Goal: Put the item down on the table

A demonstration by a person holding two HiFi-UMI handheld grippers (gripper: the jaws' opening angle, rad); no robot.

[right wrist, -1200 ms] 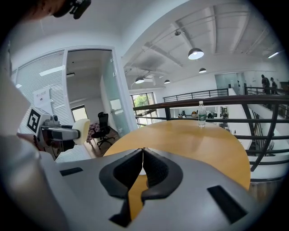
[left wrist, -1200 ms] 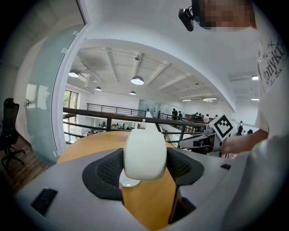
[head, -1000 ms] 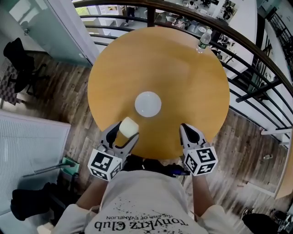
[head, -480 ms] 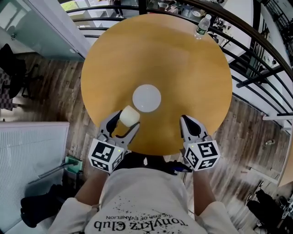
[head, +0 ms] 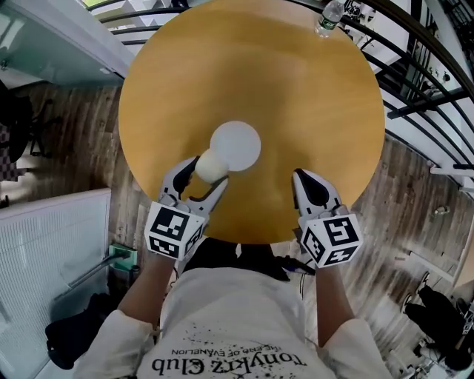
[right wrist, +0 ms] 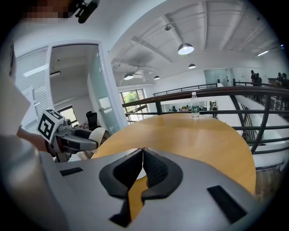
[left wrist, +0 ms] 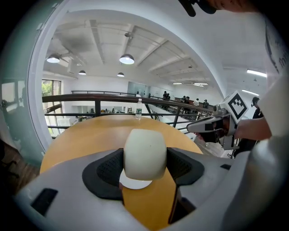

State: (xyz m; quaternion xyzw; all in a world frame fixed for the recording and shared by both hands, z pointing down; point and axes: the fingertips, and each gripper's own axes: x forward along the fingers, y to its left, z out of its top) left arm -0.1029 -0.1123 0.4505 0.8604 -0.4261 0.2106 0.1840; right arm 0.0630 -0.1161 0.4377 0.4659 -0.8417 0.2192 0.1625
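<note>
A cream-white rounded cup-like item [head: 209, 167] [left wrist: 145, 154] is clamped between the jaws of my left gripper [head: 200, 176] [left wrist: 145, 167], held above the near part of the round wooden table [head: 296, 96]. A white round plate [head: 236, 146] lies on the table just beyond the item; its edge shows under the item in the left gripper view. My right gripper [head: 305, 185] [right wrist: 142, 168] hovers over the table's near right edge, jaws pressed together with nothing between them. It also shows in the left gripper view [left wrist: 212, 127].
A clear water bottle [head: 328, 18] [right wrist: 194, 111] [left wrist: 139, 110] stands at the table's far edge. A dark metal railing [head: 415, 66] curves round the table's far and right sides. Wood-plank floor lies below, with a white panel [head: 52, 252] at left.
Both grippers have moved forward over the table. The held item now sits close to the white plate's near-left edge. The right gripper stays shut.
</note>
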